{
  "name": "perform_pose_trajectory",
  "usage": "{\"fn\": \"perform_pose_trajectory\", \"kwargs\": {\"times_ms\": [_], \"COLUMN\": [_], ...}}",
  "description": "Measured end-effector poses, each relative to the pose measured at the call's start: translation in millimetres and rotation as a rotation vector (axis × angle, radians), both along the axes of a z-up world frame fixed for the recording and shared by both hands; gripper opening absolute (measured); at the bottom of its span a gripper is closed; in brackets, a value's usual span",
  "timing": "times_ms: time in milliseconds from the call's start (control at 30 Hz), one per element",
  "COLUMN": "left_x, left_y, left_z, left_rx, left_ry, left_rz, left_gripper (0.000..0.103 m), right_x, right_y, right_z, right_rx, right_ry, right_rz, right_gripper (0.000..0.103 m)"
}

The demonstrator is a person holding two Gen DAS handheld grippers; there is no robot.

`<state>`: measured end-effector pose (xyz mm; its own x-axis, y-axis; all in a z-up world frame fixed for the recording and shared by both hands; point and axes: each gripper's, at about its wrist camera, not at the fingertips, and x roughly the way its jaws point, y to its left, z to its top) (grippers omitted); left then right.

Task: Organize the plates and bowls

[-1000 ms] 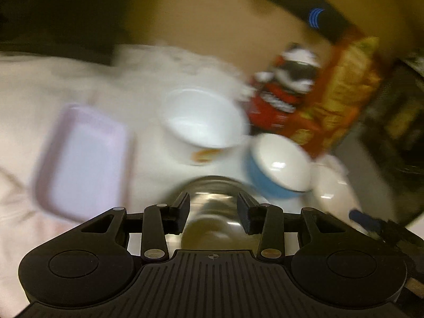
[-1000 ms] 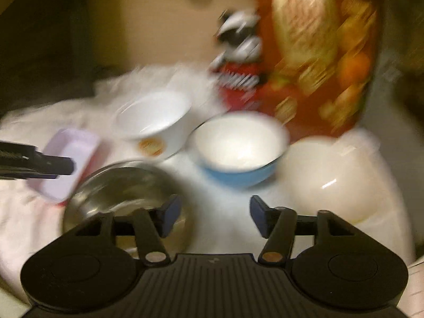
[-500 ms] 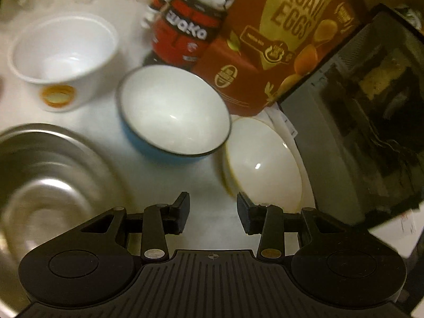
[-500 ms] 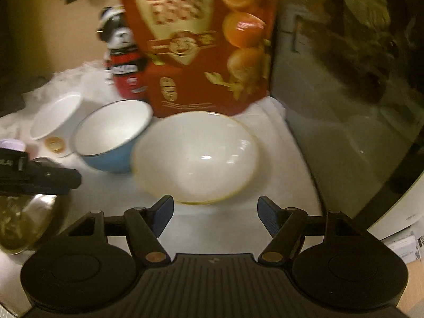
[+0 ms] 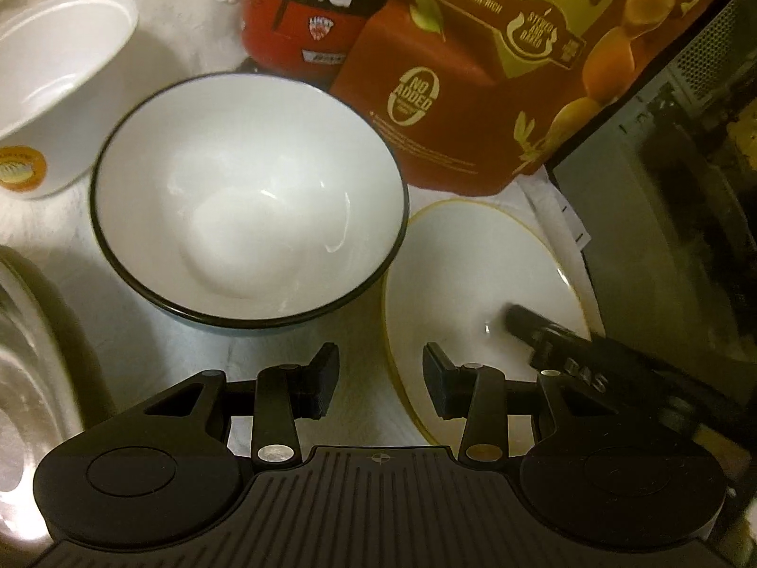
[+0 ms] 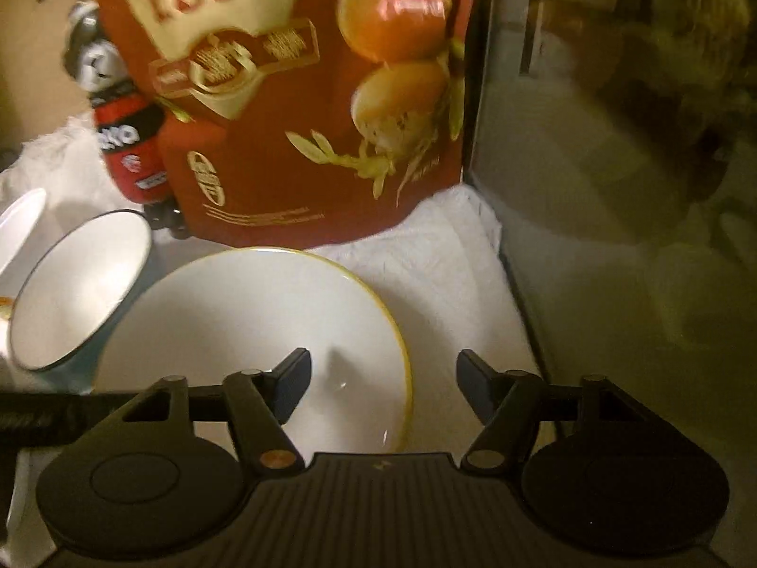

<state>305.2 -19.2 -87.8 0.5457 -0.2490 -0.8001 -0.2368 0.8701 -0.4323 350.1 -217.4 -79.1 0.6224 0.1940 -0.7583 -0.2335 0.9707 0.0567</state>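
Observation:
A blue bowl with a white inside and dark rim (image 5: pixel 246 208) sits just ahead of my left gripper (image 5: pixel 381 381), which is open and empty above the cloth. A white plate with a yellow rim (image 5: pixel 478 274) lies to its right. In the right wrist view the plate (image 6: pixel 246 312) lies under my open, empty right gripper (image 6: pixel 383 393); its right edge falls between the two fingers. The blue bowl (image 6: pixel 80 284) shows at left. A white cup-shaped bowl (image 5: pixel 57 75) stands far left. A steel bowl (image 5: pixel 28 378) is at the left edge.
A red egg bag (image 5: pixel 511 61) and a red toy figure (image 5: pixel 307 14) stand behind the dishes. A dark glass-fronted box (image 6: pixel 615 189) walls off the right side. A white cloth (image 6: pixel 449 246) covers the table. The right gripper's finger (image 5: pixel 544 331) reaches over the plate.
Both grippers have moved right and closer to the dishes. The left one now faces the blue bowl, and the right one hangs over the plate's right edge. Both stay open.

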Motion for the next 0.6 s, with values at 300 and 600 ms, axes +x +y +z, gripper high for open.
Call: {"fn": "perform_pose_trajectory", "kwargs": {"times_ms": [300, 600], "left_x": [-7, -56], "left_y": [-6, 3], "left_z": [9, 20], "left_rx": [0.026, 0.095], "left_ry": [-0.042, 0.0], "left_rz": [-0.037, -0.096], "left_gripper": [0.022, 0.024], "right_x": [5, -47], "right_y": [-9, -11], "right_z": [-13, -5], "right_rx": [0.15, 0.143], "right_ry": [0.15, 0.2], "right_rz": [0.049, 0.175], "right_gripper": [0.037, 0.037]}}
